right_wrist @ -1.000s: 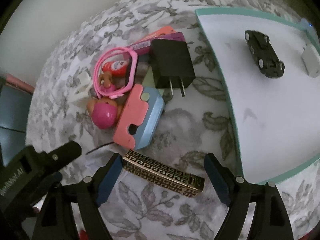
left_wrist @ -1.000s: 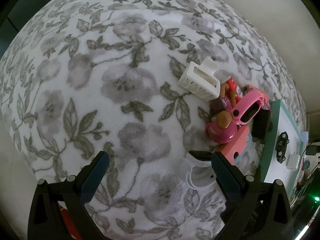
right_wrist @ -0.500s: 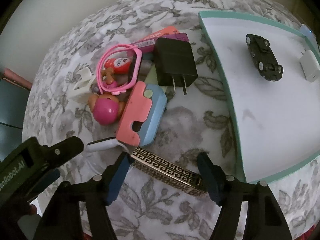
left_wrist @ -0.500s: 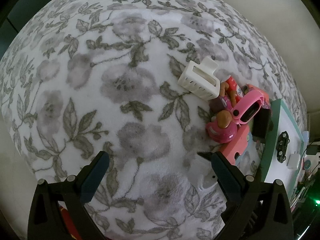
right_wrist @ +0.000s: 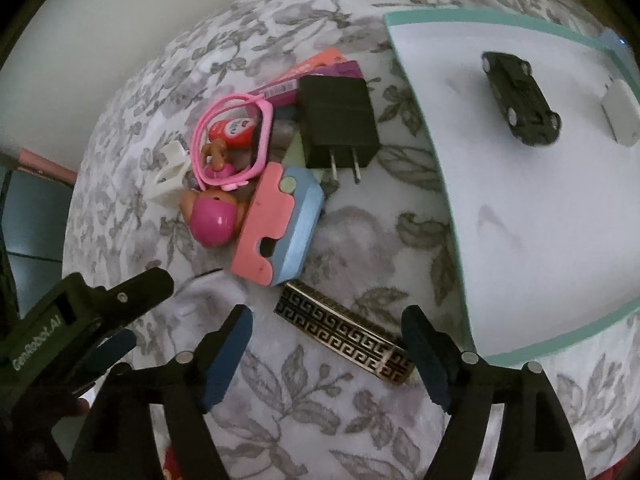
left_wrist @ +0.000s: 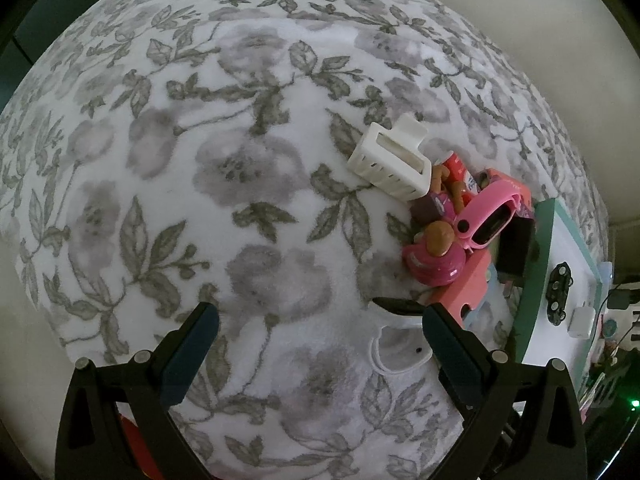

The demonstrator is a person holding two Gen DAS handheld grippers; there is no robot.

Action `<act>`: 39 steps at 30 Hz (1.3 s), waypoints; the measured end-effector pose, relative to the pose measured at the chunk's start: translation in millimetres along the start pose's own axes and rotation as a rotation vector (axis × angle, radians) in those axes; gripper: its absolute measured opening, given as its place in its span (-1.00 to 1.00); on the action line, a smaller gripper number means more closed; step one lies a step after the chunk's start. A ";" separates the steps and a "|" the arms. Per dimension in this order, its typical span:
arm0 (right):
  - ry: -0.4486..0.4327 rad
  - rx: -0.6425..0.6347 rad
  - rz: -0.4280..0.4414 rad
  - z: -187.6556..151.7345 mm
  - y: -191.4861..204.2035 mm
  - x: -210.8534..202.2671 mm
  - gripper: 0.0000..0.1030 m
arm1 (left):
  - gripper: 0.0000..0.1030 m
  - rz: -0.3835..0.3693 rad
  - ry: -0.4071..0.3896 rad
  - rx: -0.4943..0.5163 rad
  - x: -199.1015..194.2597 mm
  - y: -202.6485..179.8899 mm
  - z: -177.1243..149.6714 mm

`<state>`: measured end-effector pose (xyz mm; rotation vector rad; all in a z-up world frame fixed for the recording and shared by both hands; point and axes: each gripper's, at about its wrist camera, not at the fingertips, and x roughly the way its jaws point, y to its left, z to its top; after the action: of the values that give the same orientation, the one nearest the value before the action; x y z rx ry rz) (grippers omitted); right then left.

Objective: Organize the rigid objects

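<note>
A black bar with a gold key pattern (right_wrist: 344,334) lies on the flowered blanket between the fingers of my right gripper (right_wrist: 326,316). Its jaws are opening; the right pad is at the bar's end, the left pad stands clear of it. My left gripper (left_wrist: 320,314) hangs open over the blanket, a small white flat thing (left_wrist: 400,348) beside its right finger. It also shows in the right wrist view as the left gripper (right_wrist: 136,312). A pile holds a white hair claw (left_wrist: 390,160), pink watch (right_wrist: 232,140), pink doll ball (right_wrist: 212,220), pink-and-blue case (right_wrist: 280,224) and black plug charger (right_wrist: 336,120).
A white tray with a teal rim (right_wrist: 452,216) lies to the right, carrying a black toy car (right_wrist: 520,96) and a white adapter (right_wrist: 620,116). The flowered blanket (left_wrist: 180,160) spreads wide to the left of the pile. A wall runs behind.
My right gripper's jaws narrowed around the patterned bar, then widened again, and the bar now lies a little differently between them. The left gripper has stayed where it was.
</note>
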<state>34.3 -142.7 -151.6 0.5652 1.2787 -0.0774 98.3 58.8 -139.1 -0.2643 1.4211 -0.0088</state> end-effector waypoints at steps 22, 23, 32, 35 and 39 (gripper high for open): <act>0.012 0.119 -0.068 -9.7 -9.0 -7.0 0.61 | 0.97 -0.146 -0.025 -0.041 -13.5 13.2 6.5; 0.018 0.120 -0.058 -10.9 -11.0 -9.6 0.61 | 0.97 -0.149 -0.030 -0.044 -14.7 14.2 6.9; 0.114 0.109 0.033 -28.6 -7.6 -1.5 0.62 | 0.97 -0.156 -0.052 -0.074 -21.5 25.7 6.9; 0.077 0.086 0.017 -23.7 -6.2 -0.3 0.63 | 0.97 -0.153 -0.048 -0.064 -20.9 23.8 7.1; 0.003 0.071 -0.013 -9.9 -5.7 -0.3 0.63 | 0.97 -0.146 -0.043 -0.058 -19.0 21.3 6.6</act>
<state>23.4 -143.3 -155.1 0.6182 1.2869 -0.1332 98.6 83.7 -123.7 -0.4143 1.3579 -0.0812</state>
